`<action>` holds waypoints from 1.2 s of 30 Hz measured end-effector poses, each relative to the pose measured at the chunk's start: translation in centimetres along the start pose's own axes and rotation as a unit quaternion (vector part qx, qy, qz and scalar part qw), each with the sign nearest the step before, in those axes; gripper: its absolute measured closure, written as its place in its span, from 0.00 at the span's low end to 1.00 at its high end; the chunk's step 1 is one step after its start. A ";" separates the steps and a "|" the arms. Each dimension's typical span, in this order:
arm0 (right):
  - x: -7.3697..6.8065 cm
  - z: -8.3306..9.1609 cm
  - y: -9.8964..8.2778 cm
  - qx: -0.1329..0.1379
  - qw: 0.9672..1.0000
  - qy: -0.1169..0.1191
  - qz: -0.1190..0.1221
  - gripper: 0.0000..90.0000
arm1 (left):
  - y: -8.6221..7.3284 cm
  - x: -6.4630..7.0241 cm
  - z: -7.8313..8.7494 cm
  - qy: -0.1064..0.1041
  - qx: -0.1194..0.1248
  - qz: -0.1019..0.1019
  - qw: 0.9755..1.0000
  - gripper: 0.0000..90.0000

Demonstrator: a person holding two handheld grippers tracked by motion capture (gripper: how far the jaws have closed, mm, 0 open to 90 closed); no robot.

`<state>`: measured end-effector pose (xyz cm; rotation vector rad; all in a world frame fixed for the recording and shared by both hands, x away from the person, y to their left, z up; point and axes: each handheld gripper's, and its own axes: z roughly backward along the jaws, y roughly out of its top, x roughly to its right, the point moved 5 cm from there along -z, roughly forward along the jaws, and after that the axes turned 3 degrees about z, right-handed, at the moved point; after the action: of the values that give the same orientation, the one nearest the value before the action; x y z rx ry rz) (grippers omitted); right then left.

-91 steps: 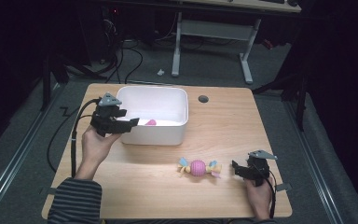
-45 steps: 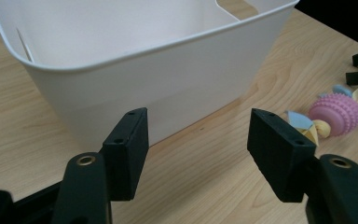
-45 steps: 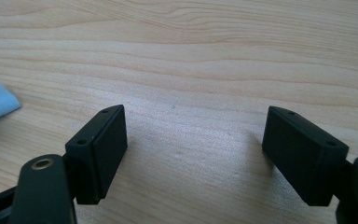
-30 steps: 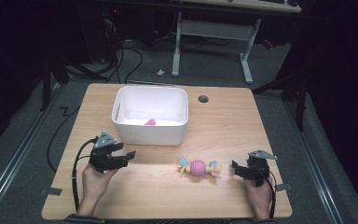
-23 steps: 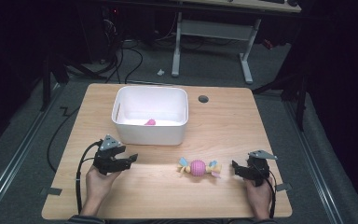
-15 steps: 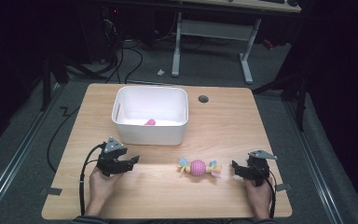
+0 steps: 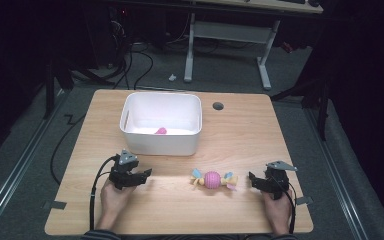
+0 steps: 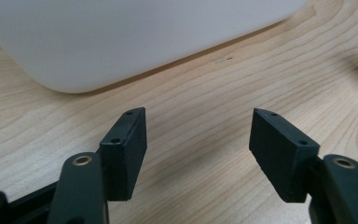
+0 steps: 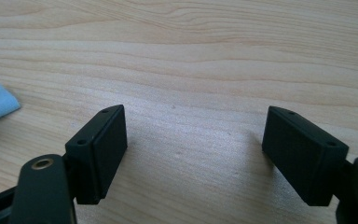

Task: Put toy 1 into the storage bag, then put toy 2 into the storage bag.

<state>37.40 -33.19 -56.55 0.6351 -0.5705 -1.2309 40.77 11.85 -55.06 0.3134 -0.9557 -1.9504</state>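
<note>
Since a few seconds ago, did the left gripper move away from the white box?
Yes. The left gripper was at the white bin's left wall; it has come back toward the table's near edge, jaws open and empty.

Table (image 7: 240,130): pale wood with wavy grain. Bin (image 7: 161,142): plain white, small pink item (image 7: 160,131) inside. Toy (image 7: 213,179): pink ball centre, blue, yellow and pink cloth ends. Both grippers (image 7: 142,176) (image 7: 254,180): black, grey top plates. Floor: grey.

The toy (image 7: 213,179) lies on the table (image 7: 250,130) before the bin (image 7: 161,123).
</note>
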 end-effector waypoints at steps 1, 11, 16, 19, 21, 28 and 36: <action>0.0 0.0 0.0 0.000 1.000 0.000 0.000 0.24 | -0.1 0.0 -0.1 0.002 0.001 0.003 1.000 0.42; 0.0 0.0 0.0 0.001 1.000 0.000 0.001 0.24 | -0.7 -0.4 -1.3 0.033 -0.009 -0.001 0.999 0.40; 0.0 0.0 0.0 0.001 1.000 0.000 0.000 0.24 | -0.7 -0.3 -1.7 0.052 0.001 -0.015 0.999 0.38; 0.0 0.0 0.0 0.001 1.000 0.000 0.000 0.24 | -0.7 -0.2 -1.9 0.058 0.008 -0.016 0.998 0.34; 0.0 -0.1 0.1 0.000 1.000 0.002 -0.001 0.24 | -0.7 -0.2 -1.9 0.059 0.006 -0.014 0.998 0.34; 0.0 -0.1 0.1 -0.001 1.000 0.000 0.000 0.24 | -0.7 -0.2 -1.9 0.057 0.006 -0.016 0.998 0.32; -0.1 0.0 0.2 -0.012 1.000 0.014 0.011 0.24 | -0.7 -0.1 -2.0 0.056 0.005 -0.016 0.998 0.30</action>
<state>37.53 -33.03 -56.42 0.6243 -0.5368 -1.2049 41.49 11.20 -56.92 0.4417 -0.8938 -1.9366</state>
